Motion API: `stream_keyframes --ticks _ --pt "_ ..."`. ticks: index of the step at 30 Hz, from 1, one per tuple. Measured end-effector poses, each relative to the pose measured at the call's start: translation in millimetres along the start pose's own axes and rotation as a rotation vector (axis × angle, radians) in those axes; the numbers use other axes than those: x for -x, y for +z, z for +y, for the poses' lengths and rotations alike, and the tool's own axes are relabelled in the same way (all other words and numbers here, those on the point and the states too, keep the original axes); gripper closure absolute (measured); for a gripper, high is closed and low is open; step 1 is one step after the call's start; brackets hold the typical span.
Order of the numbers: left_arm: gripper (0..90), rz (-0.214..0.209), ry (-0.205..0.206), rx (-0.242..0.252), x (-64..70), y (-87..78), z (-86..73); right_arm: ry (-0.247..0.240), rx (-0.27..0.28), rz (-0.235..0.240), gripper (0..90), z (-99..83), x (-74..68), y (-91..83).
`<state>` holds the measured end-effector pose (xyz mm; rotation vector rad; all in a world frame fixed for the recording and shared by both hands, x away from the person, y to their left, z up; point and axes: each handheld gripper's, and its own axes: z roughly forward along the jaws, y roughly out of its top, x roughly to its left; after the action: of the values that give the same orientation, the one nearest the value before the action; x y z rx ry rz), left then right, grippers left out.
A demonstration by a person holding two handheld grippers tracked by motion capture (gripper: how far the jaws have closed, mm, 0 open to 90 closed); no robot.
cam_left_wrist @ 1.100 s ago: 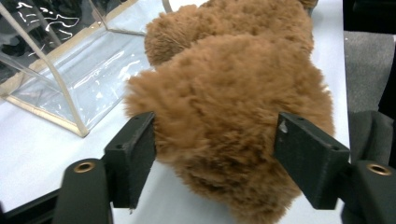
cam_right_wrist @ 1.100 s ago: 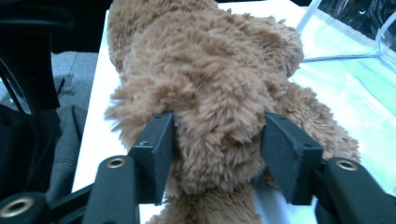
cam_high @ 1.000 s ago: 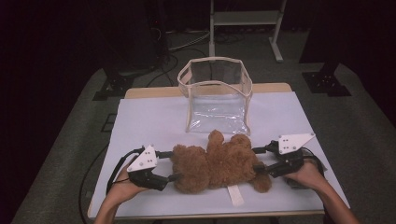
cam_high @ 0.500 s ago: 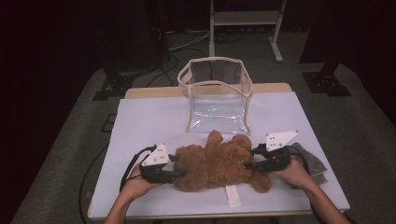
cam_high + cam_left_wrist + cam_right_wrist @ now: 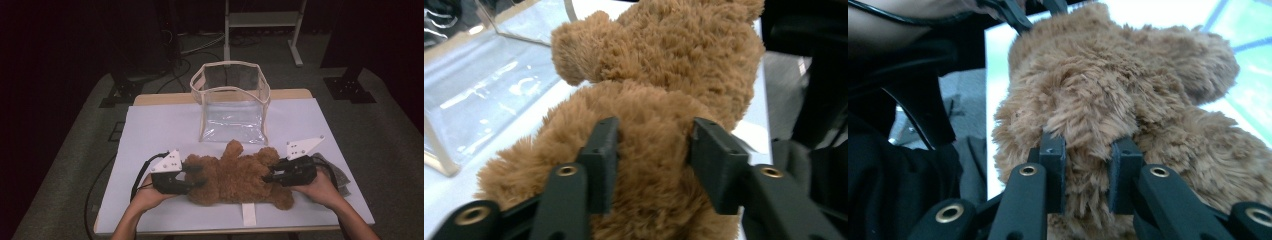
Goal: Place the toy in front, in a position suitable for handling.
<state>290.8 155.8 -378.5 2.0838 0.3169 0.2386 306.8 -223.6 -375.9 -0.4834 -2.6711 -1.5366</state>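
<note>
**Inspector:** Since a second ago both grippers have closed in on the teddy bear [image 5: 239,172] lying on the tabletop [image 5: 150,130] before the clear bag [image 5: 231,102].

**Clerk:** Grip?

**Inspector:** Left gripper [image 5: 653,150] clamps a wide fold of plush; right gripper [image 5: 1085,172] pinches a narrow tuft. Lift appears ready.
</note>
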Motion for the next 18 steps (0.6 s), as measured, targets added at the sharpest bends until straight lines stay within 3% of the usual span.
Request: stream_keyframes --ticks 1,3,7,9,11,12,14,16,18 --pt "45.1 0.006 0.028 -0.007 1.6 0.3 1.0 0.019 0.01 -0.036 73.3 -6.9 6.5 -2.1" --pt "40.4 0.018 0.078 -0.02 6.1 1.6 0.7 0.025 0.02 -0.058 72.9 -11.2 12.0 -2.7" --pt "32.8 0.04 0.112 -0.037 7.8 3.1 -2.2 0.013 0.047 -0.06 67.9 -15.3 18.1 -2.8" --pt "27.1 0.073 0.119 -0.068 7.0 4.1 -4.1 -0.038 0.07 -0.063 58.1 -16.6 17.6 -4.6" --pt "25.0 0.078 0.117 -0.069 5.7 4.5 -7.5 -0.099 0.096 -0.06 49.4 -18.8 15.2 -9.0" --pt "22.1 0.076 0.119 -0.073 5.0 5.0 -9.6 -0.179 0.099 -0.085 38.7 -21.6 8.9 -11.8" --pt "21.1 0.077 0.126 -0.073 6.0 8.3 -11.5 -0.193 0.094 -0.092 36.0 -22.1 7.8 -11.6" --pt "18.3 0.073 0.13 -0.077 6.3 11.4 -11.6 -0.251 0.072 -0.106 32.8 -25.4 6.1 -8.4" --pt "17.3 0.075 0.132 -0.082 5.7 15.0 -11.3 -0.267 0.063 -0.1 30.9 -26.8 7.4 -3.7"
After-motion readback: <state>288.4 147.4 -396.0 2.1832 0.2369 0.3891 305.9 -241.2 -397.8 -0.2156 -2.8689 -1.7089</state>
